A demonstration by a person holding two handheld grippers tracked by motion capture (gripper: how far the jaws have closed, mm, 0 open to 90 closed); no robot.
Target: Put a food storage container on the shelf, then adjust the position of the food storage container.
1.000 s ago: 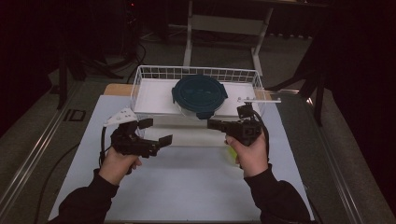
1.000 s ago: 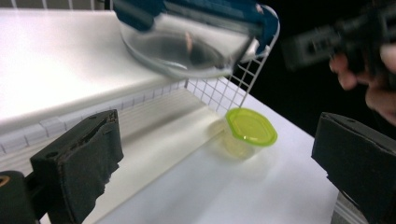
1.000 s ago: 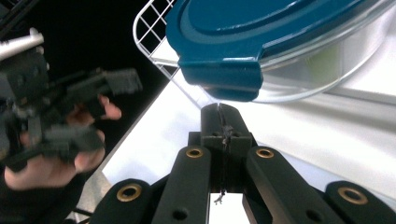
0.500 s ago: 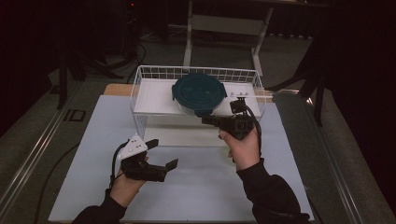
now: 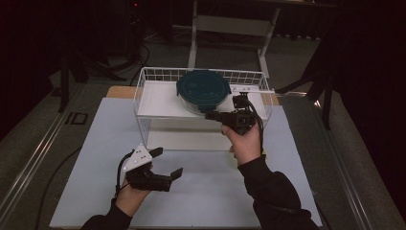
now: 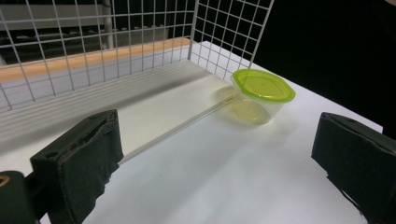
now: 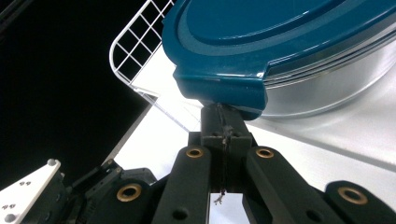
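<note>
The left gripper (image 5: 168, 163) is waiting low on the bench (image 5: 86, 143), in front of the wire rack (image 5: 143, 81), fingers wide apart and holding nothing. The blue-lidded bowl (image 5: 203, 90) is sitting on the rack shelf. The right gripper (image 5: 215, 115) is poking under the lid's edge with fingers pressed together, so the bowl might be tipping or sliding off. A green-lidded tub (image 6: 261, 95) is resting beside the rack's corner, out of the way.

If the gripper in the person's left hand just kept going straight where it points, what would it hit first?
Probably the small clear tub with the yellow-green lid. It stands on the white table ahead of the open left gripper, a little right of centre between the jaws. Nothing lies in between.
</note>
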